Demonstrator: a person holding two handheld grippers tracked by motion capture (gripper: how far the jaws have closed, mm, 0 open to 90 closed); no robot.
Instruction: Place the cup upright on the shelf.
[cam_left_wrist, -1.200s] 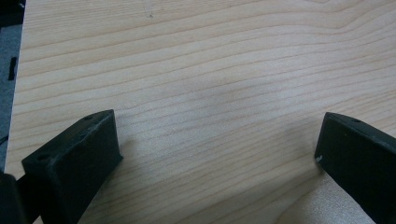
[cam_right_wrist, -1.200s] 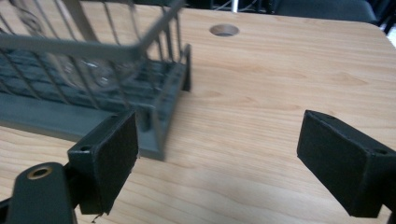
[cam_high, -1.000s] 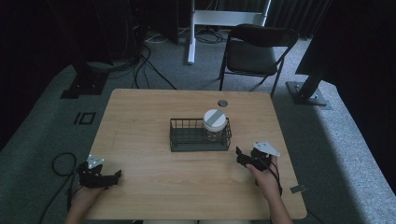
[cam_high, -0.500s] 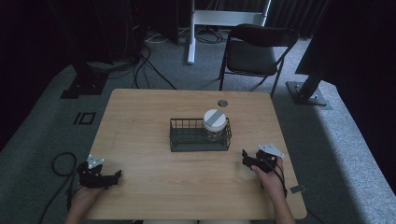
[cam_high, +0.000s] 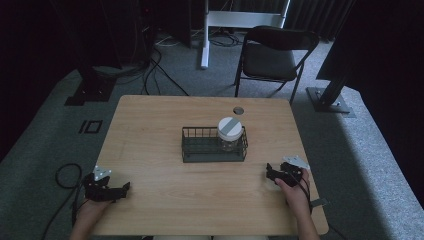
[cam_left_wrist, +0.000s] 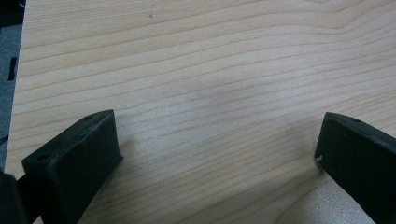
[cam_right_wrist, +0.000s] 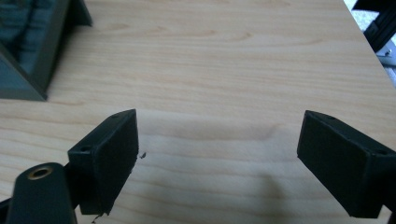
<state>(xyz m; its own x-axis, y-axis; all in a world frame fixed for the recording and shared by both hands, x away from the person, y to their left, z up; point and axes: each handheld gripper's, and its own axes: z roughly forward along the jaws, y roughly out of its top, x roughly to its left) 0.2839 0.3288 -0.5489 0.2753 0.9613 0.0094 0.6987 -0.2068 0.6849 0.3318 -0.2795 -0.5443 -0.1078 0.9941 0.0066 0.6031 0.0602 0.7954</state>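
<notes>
**Both grippers low on the counter, jaws wide, jar in the basket**

Your left gripper (cam_high: 123, 188) sits at the near left corner of the wooden counter (cam_high: 165, 120), held in your left hand (cam_high: 89, 210). Its jaws stand spread wide with nothing between them; in the left gripper view you see bare wood grain in the gap, close under the jaws. A cable (cam_high: 62, 172) trails off the counter's left edge onto the carpet.

Your right gripper (cam_high: 270, 173) rests near the right edge, on the near side, held in your right hand (cam_high: 295, 192). Its jaws point toward the middle of the counter. They are spread wide too and hold nothing. In the right gripper view the gap shows bare wood, with a dark corner of the wire basket (cam_right_wrist: 28, 51) at upper left, well apart from the jaws.

The black wire basket (cam_high: 200, 150) stands at the centre of the counter. A clear jar (cam_high: 230, 136) with a white lid stands upright in its right end. The jar is nearer your right gripper than your left, but apart from both.

A small round hole (cam_high: 238, 110) marks the counter's far side. A black folding chair (cam_high: 272, 55) stands beyond the counter's far edge.
</notes>
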